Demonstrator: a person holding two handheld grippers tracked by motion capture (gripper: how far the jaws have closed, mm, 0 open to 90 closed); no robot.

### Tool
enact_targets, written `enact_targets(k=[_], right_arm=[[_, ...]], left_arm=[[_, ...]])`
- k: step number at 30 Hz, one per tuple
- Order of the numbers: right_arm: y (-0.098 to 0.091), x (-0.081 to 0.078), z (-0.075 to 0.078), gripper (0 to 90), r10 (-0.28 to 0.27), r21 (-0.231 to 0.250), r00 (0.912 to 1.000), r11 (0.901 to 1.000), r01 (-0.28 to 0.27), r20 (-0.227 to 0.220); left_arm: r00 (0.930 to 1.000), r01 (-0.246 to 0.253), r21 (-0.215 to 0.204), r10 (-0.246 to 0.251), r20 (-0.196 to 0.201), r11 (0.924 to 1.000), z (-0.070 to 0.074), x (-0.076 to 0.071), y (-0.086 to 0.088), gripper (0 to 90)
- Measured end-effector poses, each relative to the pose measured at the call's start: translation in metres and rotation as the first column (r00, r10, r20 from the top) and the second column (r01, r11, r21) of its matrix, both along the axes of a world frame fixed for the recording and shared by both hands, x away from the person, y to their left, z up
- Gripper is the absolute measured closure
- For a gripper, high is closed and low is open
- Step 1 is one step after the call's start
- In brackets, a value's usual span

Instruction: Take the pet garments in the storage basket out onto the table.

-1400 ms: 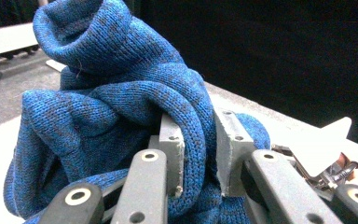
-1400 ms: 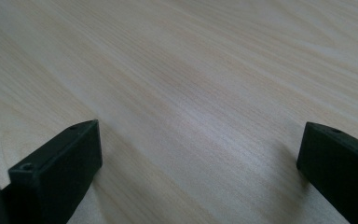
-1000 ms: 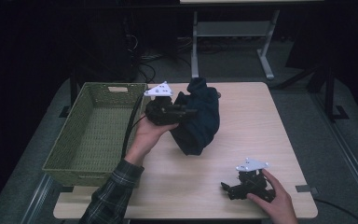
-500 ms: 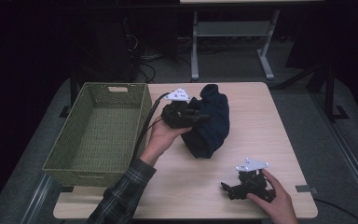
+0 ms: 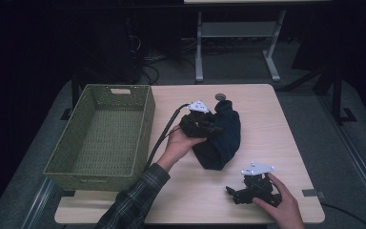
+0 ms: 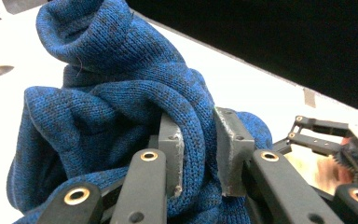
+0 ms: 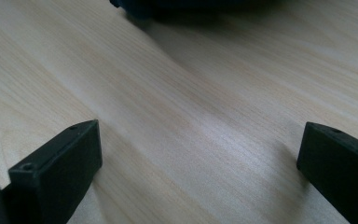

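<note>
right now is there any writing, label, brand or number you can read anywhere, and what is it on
None: no readable text in any view.
Pale tag on the far rim of the green woven basket: blank or too small to tell.
Blue knitted garment, pinched in the left tongs: no tag or print visible.
Grey plate on the right tongs: no markings legible.
Small round disc at the table's far edge: too small to read.

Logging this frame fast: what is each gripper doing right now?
Left gripper: shut on the dark blue knitted garment.
Right gripper: open, holding nothing, low over the light wooden table.
</note>
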State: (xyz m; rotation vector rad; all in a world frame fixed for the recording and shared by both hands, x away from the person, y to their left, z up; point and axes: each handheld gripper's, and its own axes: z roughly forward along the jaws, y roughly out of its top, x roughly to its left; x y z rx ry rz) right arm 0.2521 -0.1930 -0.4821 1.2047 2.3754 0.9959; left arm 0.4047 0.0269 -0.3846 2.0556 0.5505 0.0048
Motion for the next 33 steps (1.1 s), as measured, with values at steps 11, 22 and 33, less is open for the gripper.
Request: enact_targets(k=[11,22,33], right_arm=[[0.0,0.0,0.0,0.0,0.002,-0.002,1.0,1.0,-0.002,0.004],[0.0,0.0,0.0,0.0,0.002,-0.002,1.0,1.0,-0.002,0.003],[0.0,0.0,0.0,0.0,0.002,0.0,1.0,1.0,-0.002,0.004]], left_arm=[[0.9985,0.048,0.085,-0.046,-0.03,0.9952,-0.031,0.003,-0.024,70.8],[0.9984,0.051,0.079,-0.049,-0.028,0.9955,-0.034,0.005,-0.024,50.2],[0.9999,0.012,0.088,-0.011,-0.005,0.9961,-0.027,-0.002,-0.009,22.2]])
